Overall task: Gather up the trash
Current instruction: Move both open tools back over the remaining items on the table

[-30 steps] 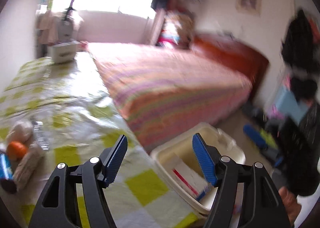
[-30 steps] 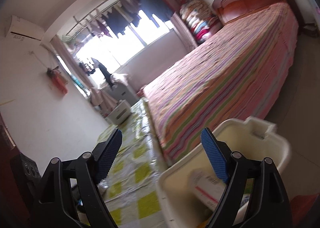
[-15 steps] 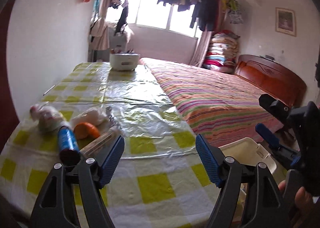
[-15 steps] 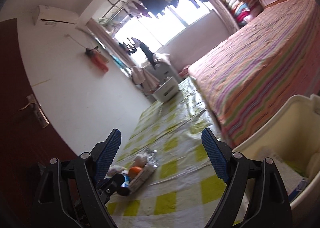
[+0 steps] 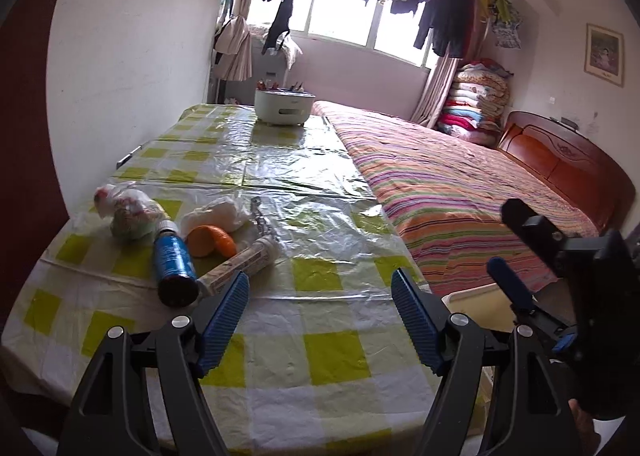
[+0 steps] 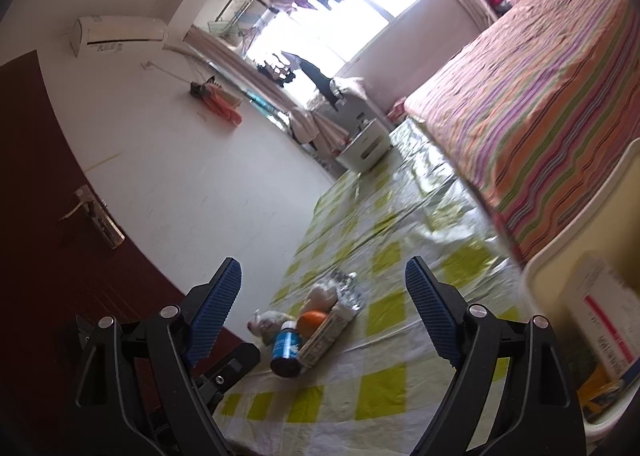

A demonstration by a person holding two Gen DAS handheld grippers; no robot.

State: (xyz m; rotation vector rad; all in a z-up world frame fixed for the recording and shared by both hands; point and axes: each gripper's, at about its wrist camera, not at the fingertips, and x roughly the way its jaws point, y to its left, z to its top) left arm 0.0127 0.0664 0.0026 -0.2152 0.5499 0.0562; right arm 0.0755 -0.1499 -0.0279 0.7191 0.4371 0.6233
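Both the left gripper (image 5: 320,310) and the right gripper (image 6: 323,294) are spread and empty. The blue bottle (image 5: 173,261) on the tabletop (image 5: 320,352) looks light, stiff and slick — best pinched across its body; the bagged scraps (image 5: 128,210) are soft.

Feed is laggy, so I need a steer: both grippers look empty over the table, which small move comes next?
Probably ease the open left gripper forward and left toward the blue bottle, the nearest item in the trash pile; nothing sits between its jaws, and the bin waits at the table's right edge.
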